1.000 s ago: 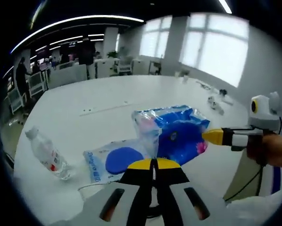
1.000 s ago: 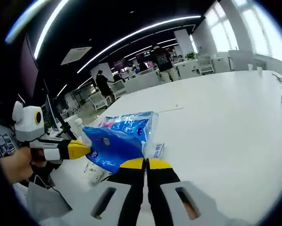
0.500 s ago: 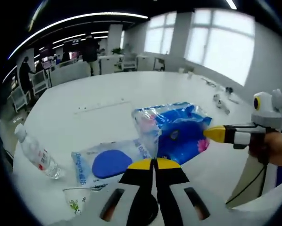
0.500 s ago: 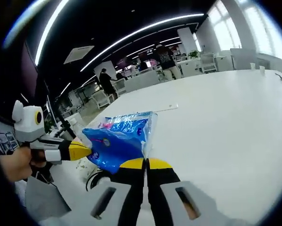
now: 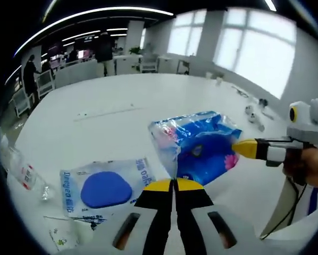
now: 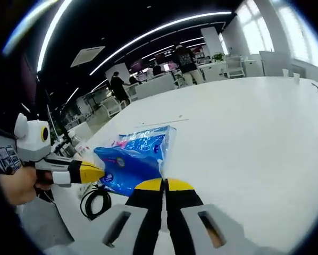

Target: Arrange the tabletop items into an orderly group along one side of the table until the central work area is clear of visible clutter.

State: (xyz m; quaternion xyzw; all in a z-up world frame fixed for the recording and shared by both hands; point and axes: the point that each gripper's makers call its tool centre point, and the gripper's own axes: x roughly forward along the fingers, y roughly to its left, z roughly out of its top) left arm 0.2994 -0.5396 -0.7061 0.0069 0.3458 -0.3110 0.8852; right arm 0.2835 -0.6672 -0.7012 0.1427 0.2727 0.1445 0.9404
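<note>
A: Change from a second ago? The water bottle (image 5: pixel 18 170) and flat pouch with the blue disc (image 5: pixel 105 186) sit further left in the left gripper view; camera shift, mostly.

B: Tongs?

A: Left tongs (image 5: pixel 173 185) pinched on one edge of the blue tissue pack (image 5: pixel 201 146), right tongs (image 6: pixel 162 185) pinched on the opposite edge; pack held up over the white bench (image 5: pixel 111 114).

B: Further out?

A: Black cable coil (image 6: pixel 94 201) by the bench edge, office chairs beyond.

White table (image 5: pixel 106 101): pouch (image 5: pixel 103 187), perhaps bottle (image 5: pixel 21 172).
</note>
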